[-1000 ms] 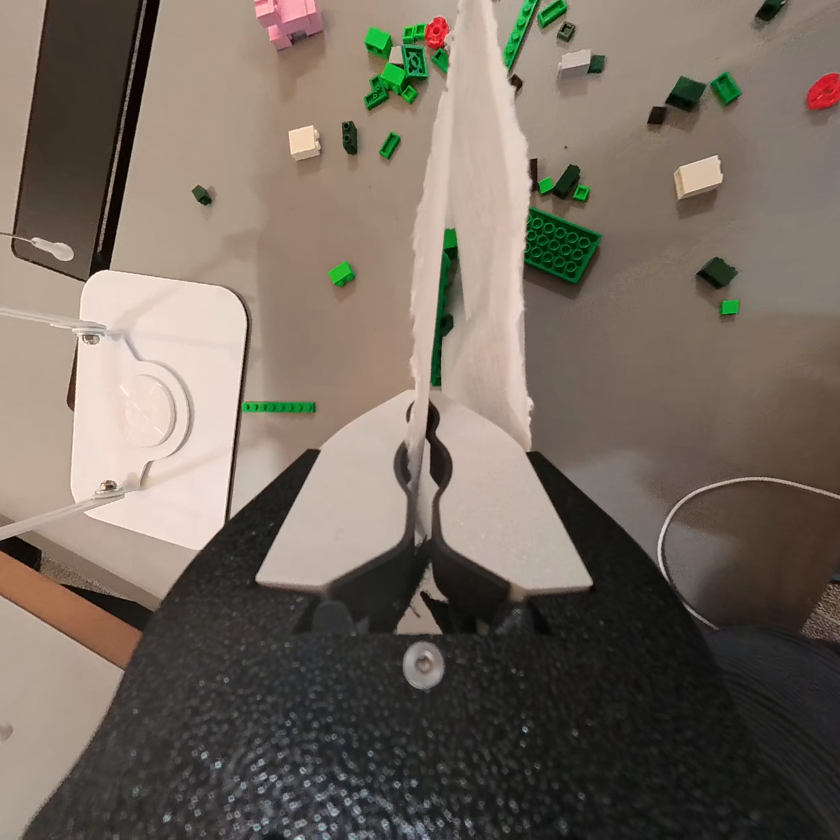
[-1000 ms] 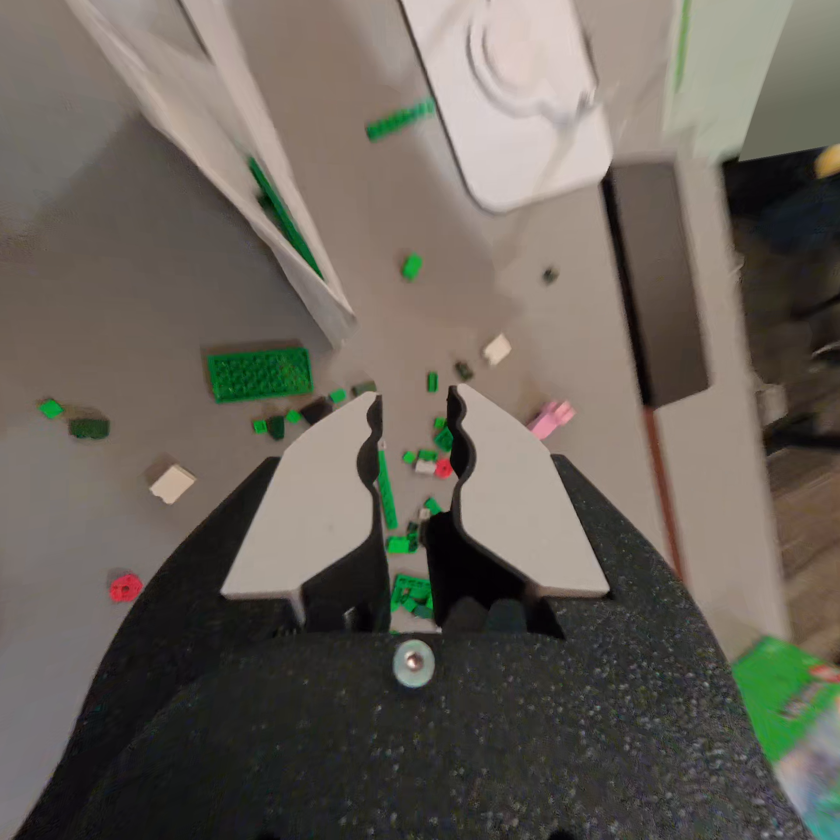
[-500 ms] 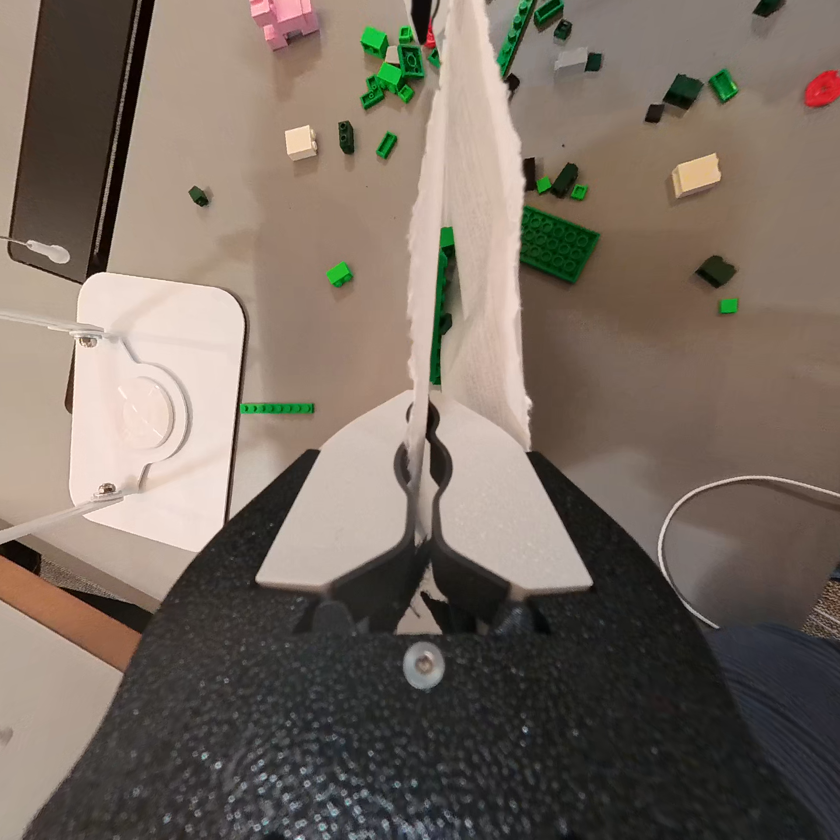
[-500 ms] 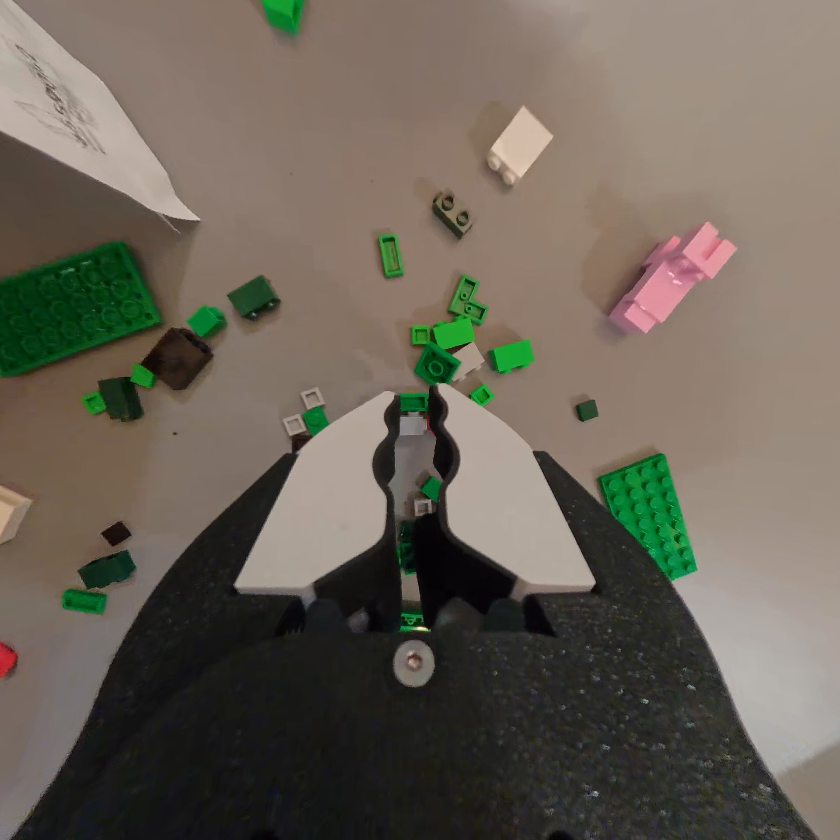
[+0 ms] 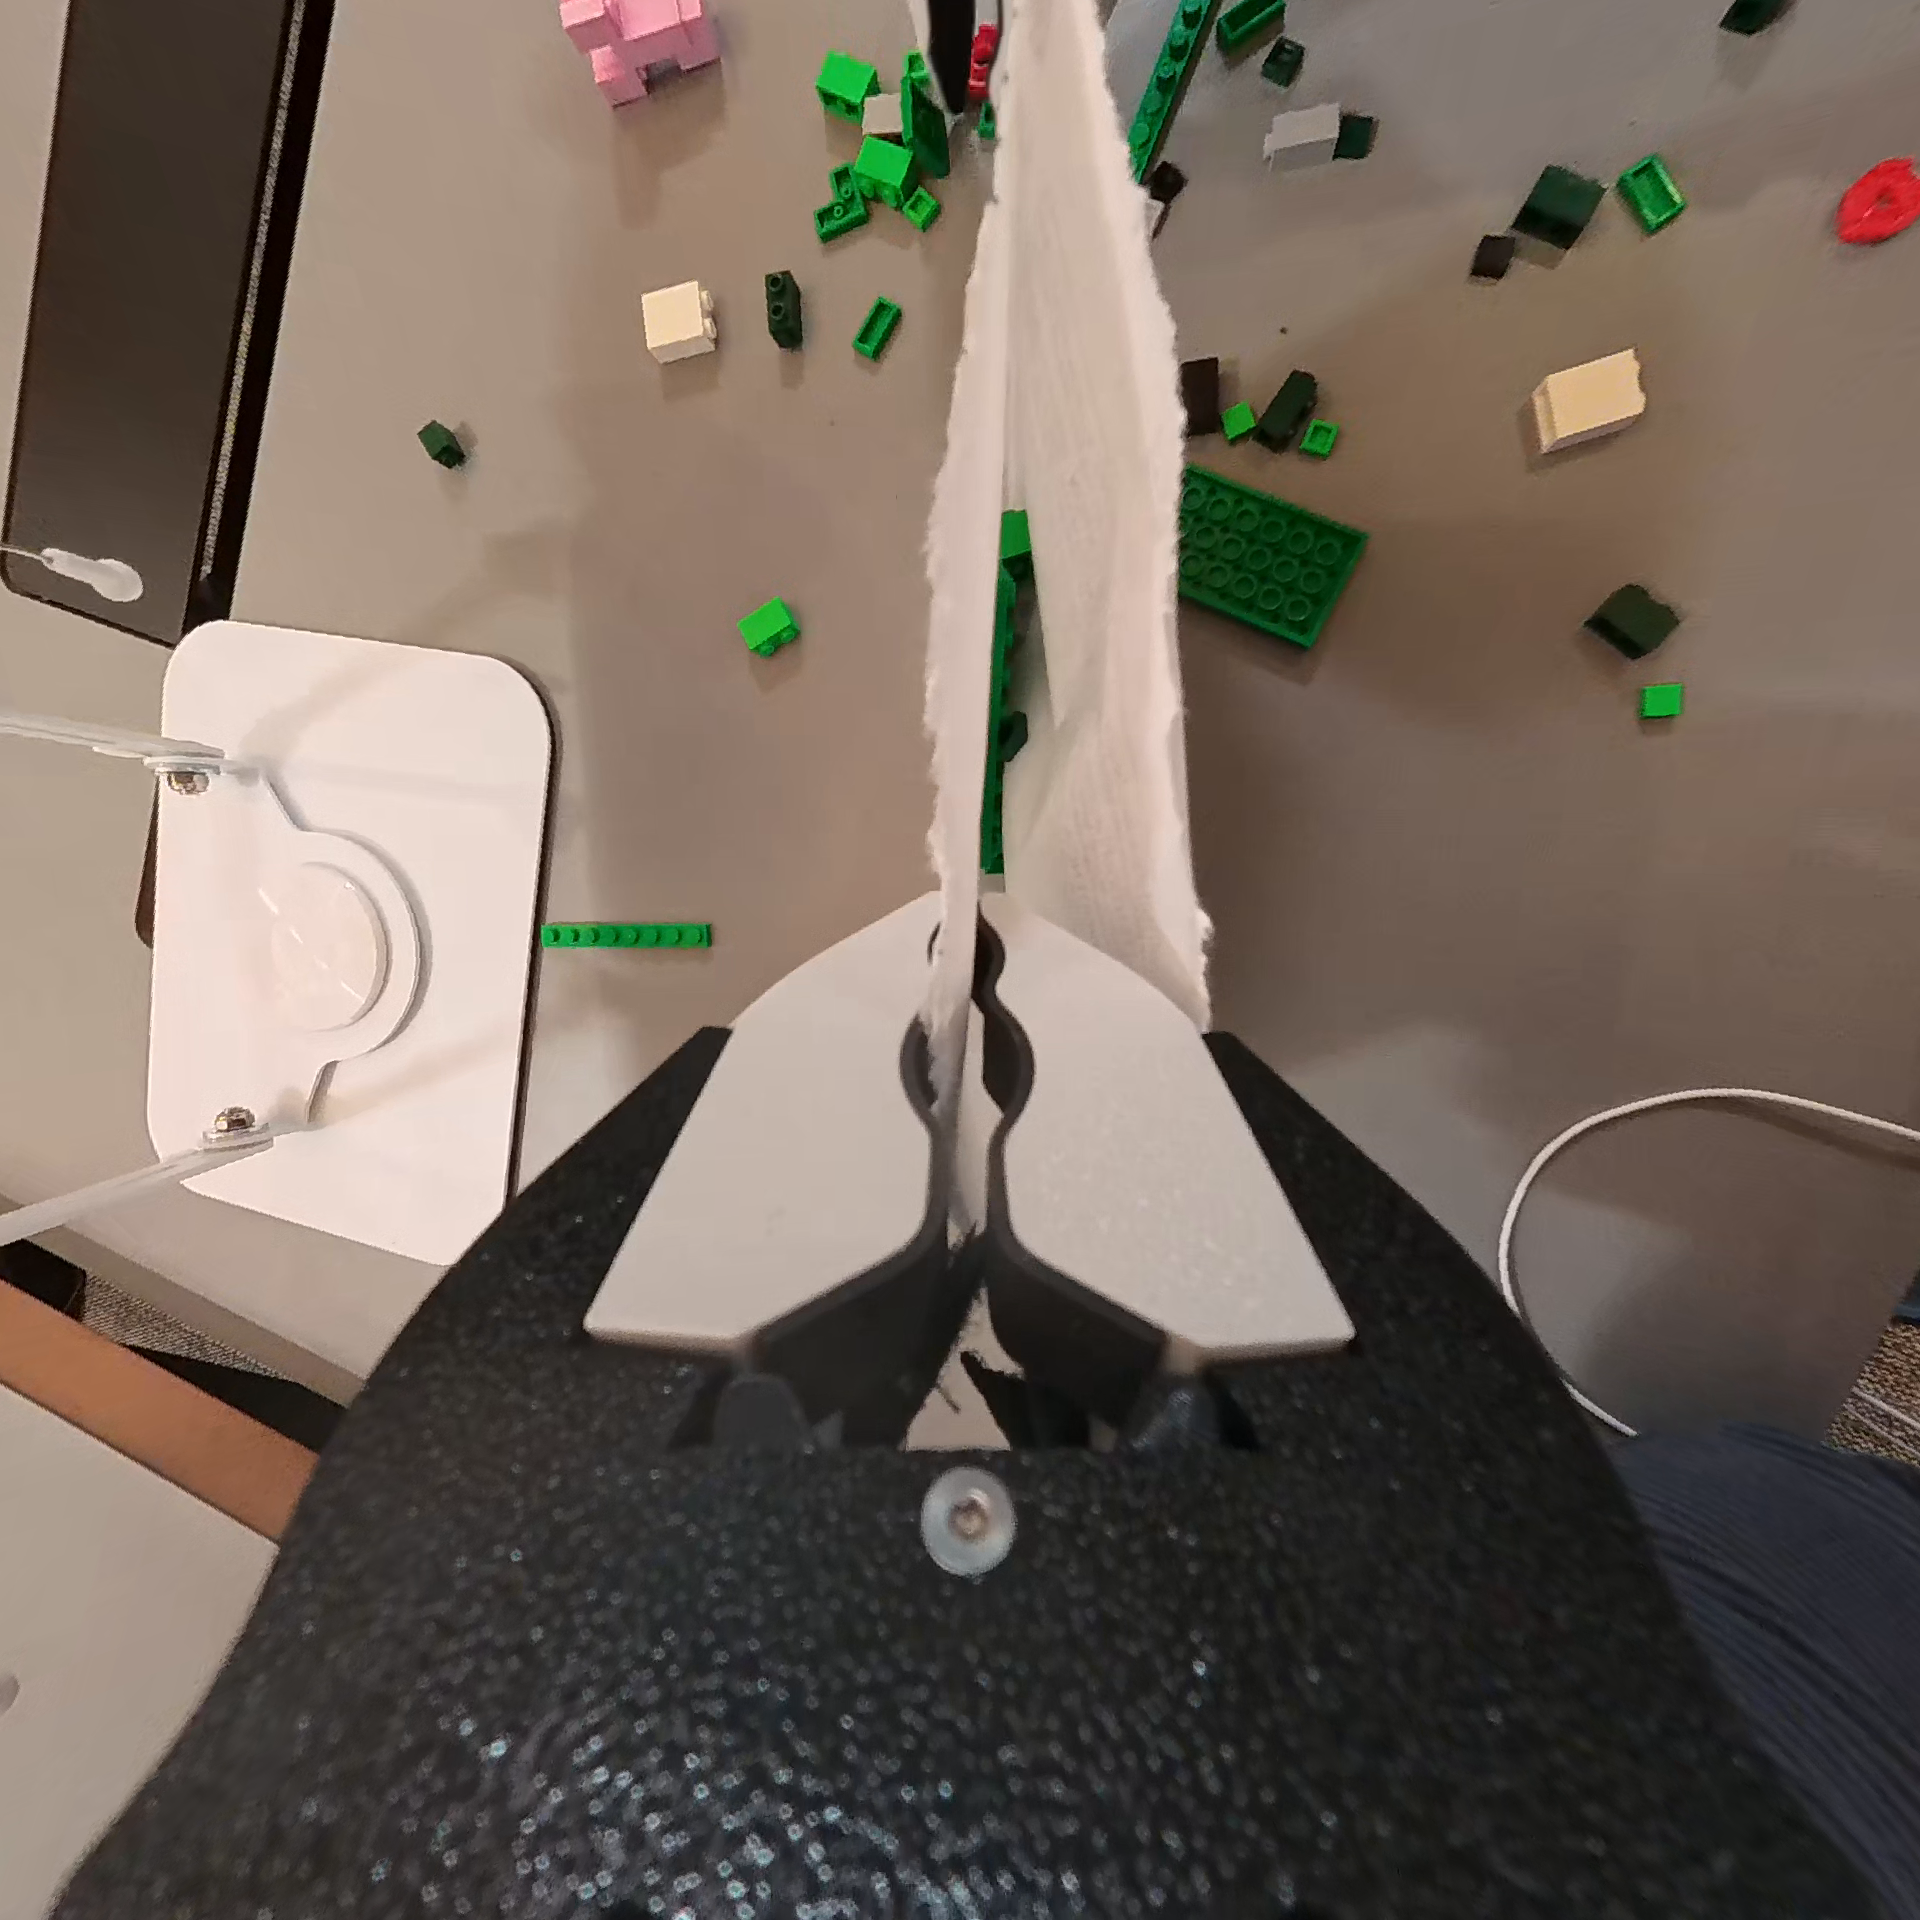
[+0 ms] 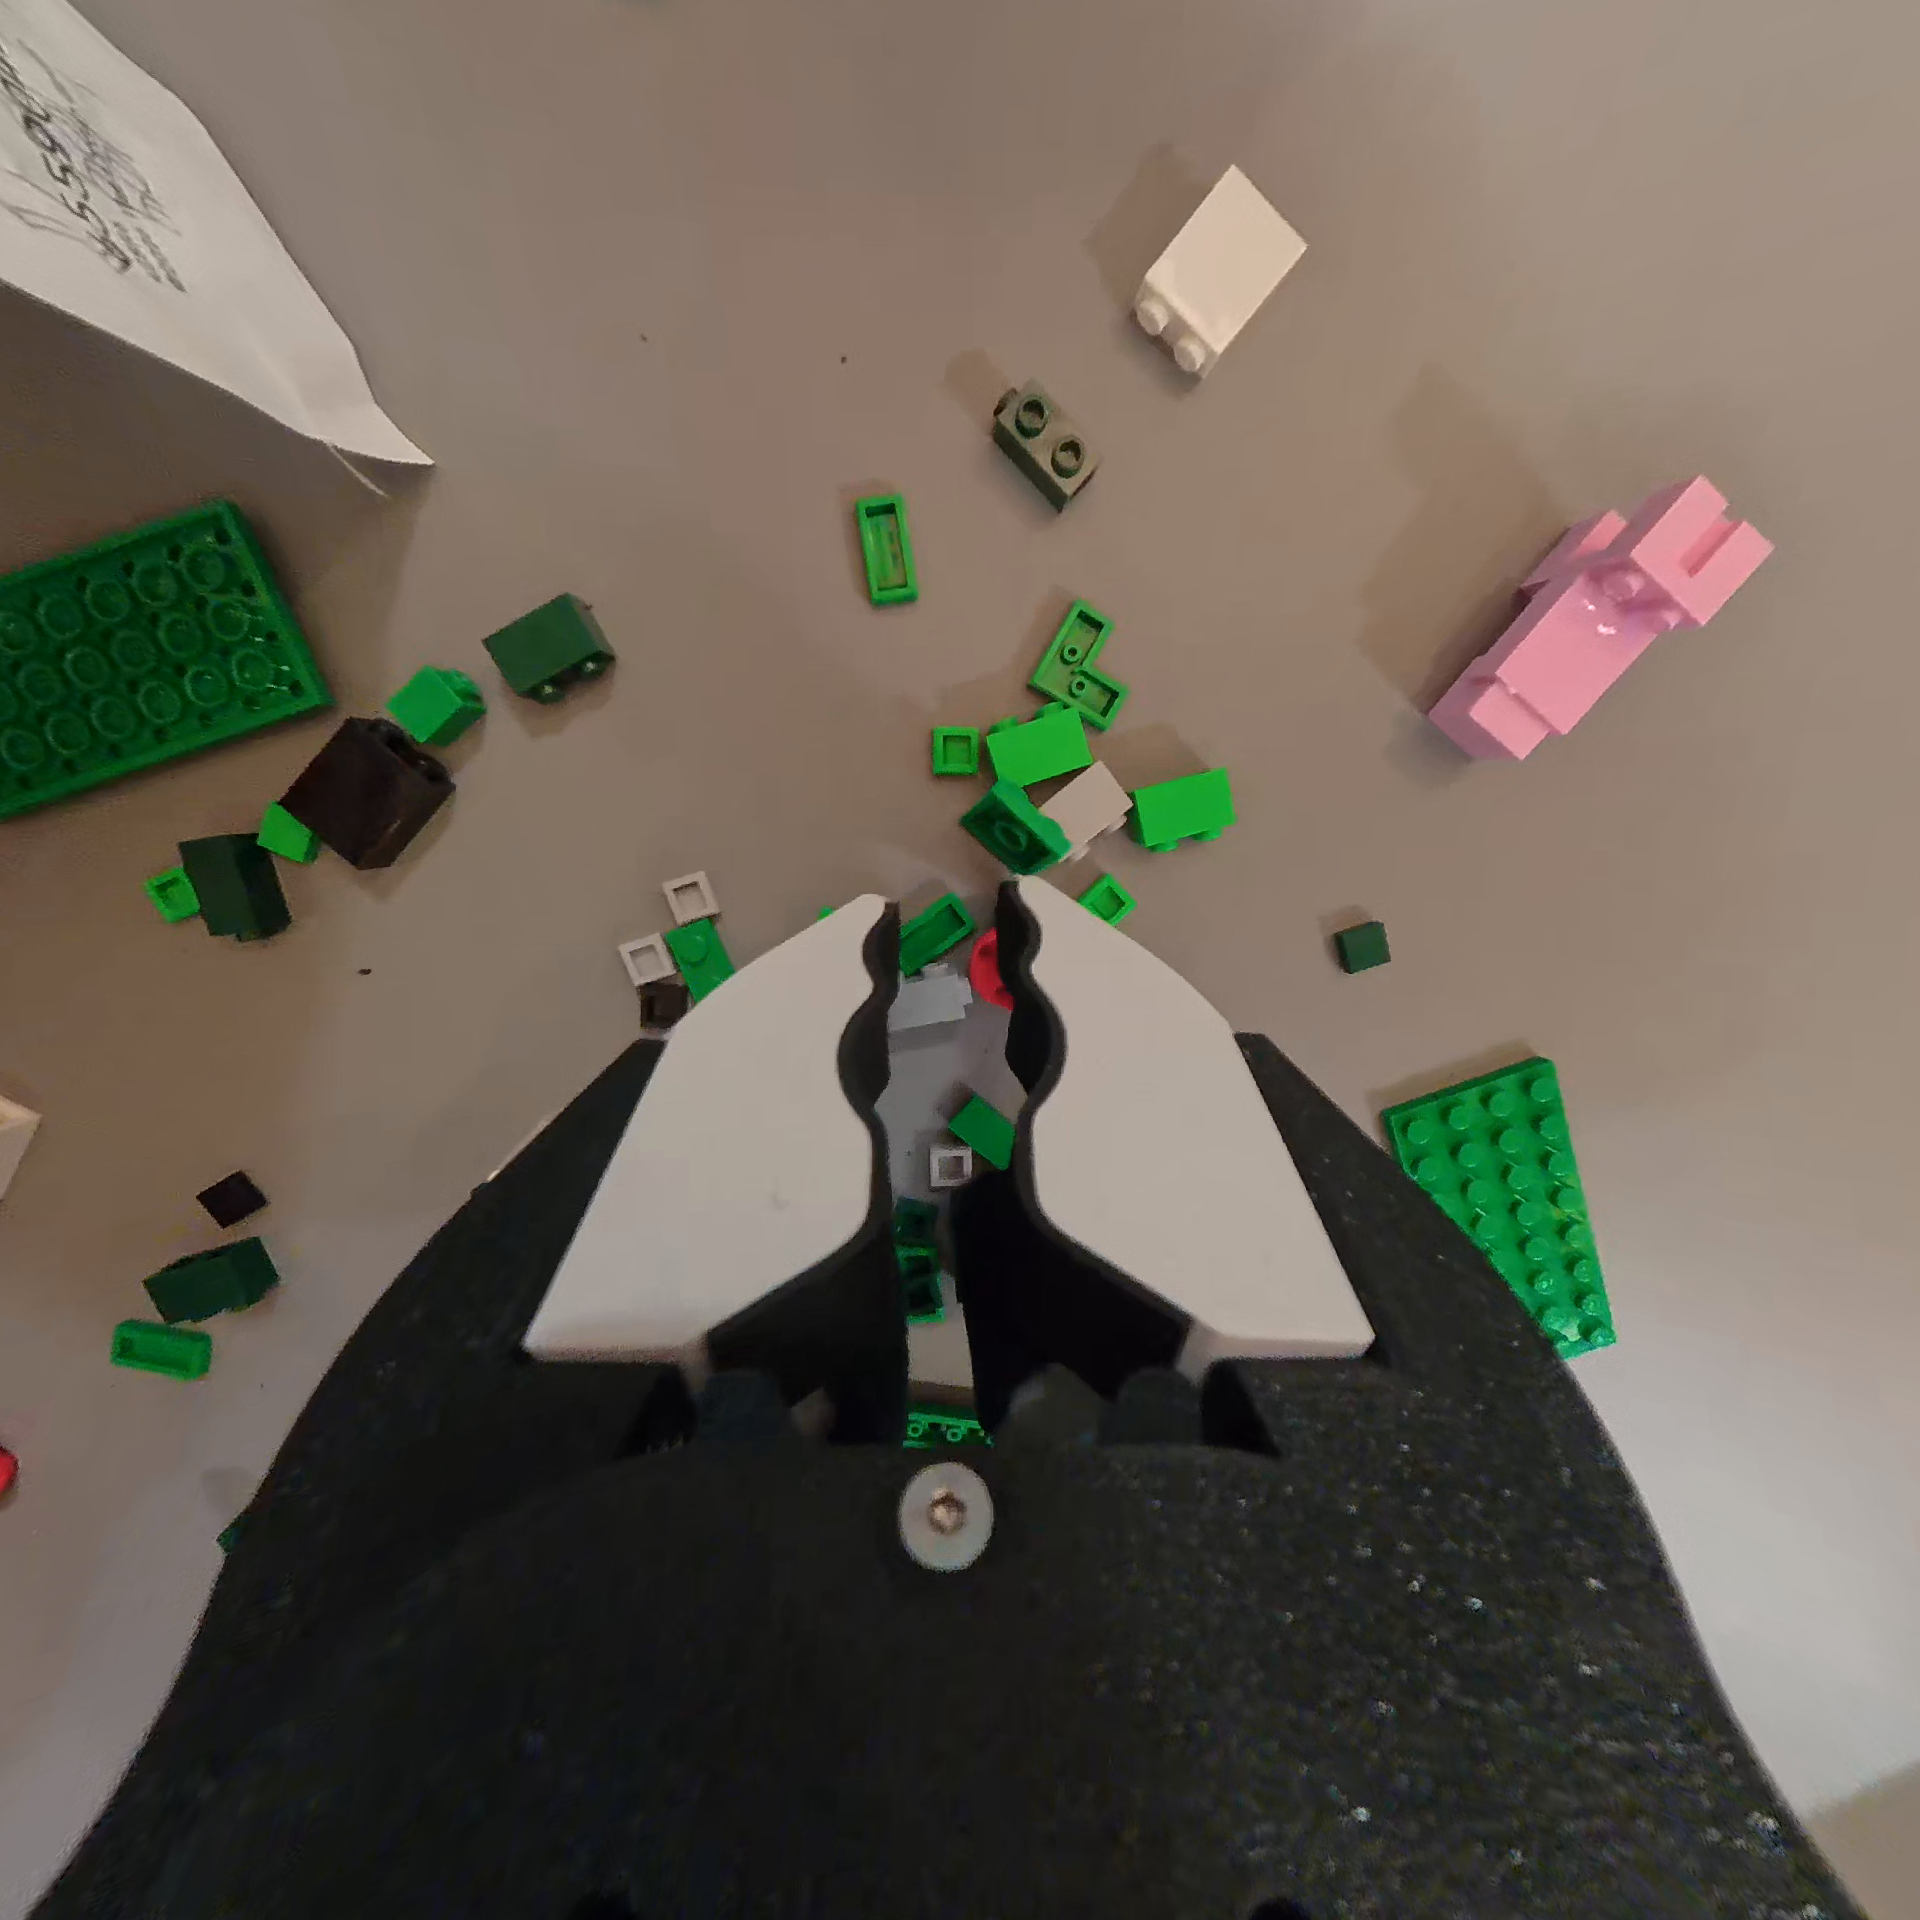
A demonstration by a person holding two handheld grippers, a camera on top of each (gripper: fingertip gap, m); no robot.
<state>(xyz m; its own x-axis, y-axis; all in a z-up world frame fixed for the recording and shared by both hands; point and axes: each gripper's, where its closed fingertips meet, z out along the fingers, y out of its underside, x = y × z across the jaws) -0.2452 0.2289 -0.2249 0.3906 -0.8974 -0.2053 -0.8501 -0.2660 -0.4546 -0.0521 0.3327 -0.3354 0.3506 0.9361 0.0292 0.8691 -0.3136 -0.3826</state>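
Observation:
My left gripper (image 5: 961,925) is shut on the edge of a white paper bag (image 5: 1081,520) and holds it up above the grey table. The bag's printed corner also shows in the right wrist view (image 6: 156,208). My right gripper (image 6: 945,904) hangs low over a pile of small bricks, its jaws a narrow gap apart. A green brick (image 6: 935,930), a grey brick (image 6: 930,1003) and a red piece (image 6: 987,966) lie between its fingertips. I cannot tell whether the fingers touch any of them.
Loose bricks lie scattered on the table: a pink figure (image 6: 1590,623), a white brick (image 6: 1226,265), a green plate (image 6: 135,655) and a green wedge plate (image 6: 1507,1195). A white stand base (image 5: 343,914), a black slab (image 5: 135,312) and a white cable (image 5: 1662,1112) are near the left gripper. The tips of one gripper are about 25 cm away from the tips of the other.
My right gripper has swung down close over the brick pile and its jaws have narrowed. My left gripper has stayed nearly still with the paper bag.

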